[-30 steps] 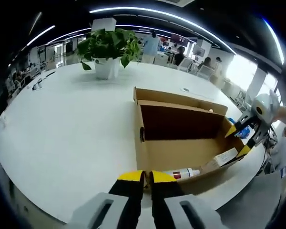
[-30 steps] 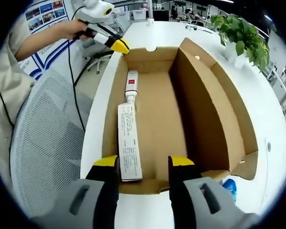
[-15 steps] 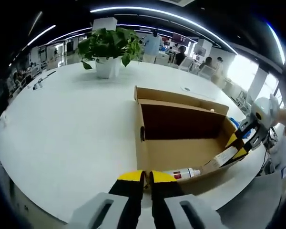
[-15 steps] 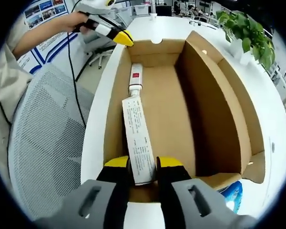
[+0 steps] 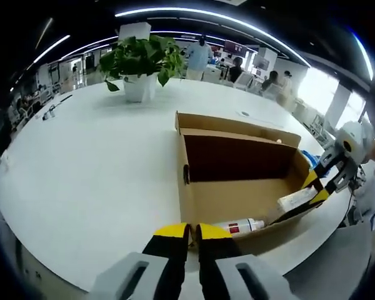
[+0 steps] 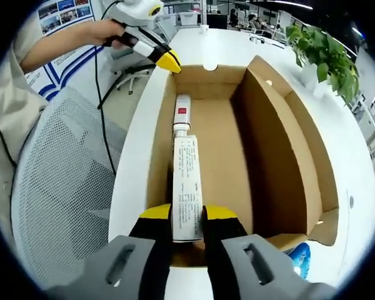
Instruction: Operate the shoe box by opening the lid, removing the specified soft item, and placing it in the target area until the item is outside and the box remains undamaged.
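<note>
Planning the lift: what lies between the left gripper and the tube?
In the right gripper view, only the box's end wall lies between the left gripper and the tube.

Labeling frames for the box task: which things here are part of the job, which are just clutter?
Job: cardboard shoe box, lid open; white tube in right tongs; left tongs shut at the box end.
Clutter: potted plant; mesh chair; blue packet.

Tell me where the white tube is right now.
In the right gripper view the white tube lies lengthwise inside the open cardboard box, along its left wall, its near end clamped between the right tongs; its red-labelled cap end points toward the left tongs.
</note>
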Demonstrator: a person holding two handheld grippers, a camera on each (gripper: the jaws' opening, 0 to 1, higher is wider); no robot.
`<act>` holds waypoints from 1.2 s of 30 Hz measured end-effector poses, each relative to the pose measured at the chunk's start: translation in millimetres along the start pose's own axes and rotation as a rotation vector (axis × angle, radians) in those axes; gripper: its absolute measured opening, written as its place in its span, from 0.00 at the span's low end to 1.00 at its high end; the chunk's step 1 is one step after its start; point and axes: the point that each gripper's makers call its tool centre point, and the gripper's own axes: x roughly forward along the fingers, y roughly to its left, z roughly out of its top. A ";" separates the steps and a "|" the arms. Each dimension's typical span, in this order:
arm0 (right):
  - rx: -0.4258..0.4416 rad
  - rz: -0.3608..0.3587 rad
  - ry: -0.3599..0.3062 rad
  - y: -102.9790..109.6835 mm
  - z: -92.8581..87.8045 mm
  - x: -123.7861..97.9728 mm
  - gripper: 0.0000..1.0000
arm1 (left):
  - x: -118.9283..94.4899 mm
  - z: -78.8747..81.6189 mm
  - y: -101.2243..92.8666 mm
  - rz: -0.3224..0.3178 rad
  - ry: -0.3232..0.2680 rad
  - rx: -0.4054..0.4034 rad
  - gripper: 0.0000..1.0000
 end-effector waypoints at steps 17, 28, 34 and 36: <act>-0.028 -0.072 -0.066 -8.6 28.3 -34.9 0.15 | -0.3 -0.3 -0.9 -0.004 -0.003 -0.015 0.05; -0.039 -0.118 -0.112 -17.0 43.5 -68.2 0.15 | 0.0 -0.2 -1.2 -0.006 0.000 -0.017 0.05; -0.050 -0.143 -0.128 -22.6 47.3 -86.9 0.15 | -0.2 -0.3 -1.4 -0.002 0.007 -0.010 0.05; -0.054 -0.150 -0.131 -23.6 47.4 -92.7 0.15 | -0.1 -0.2 -1.0 -0.001 0.009 -0.010 0.05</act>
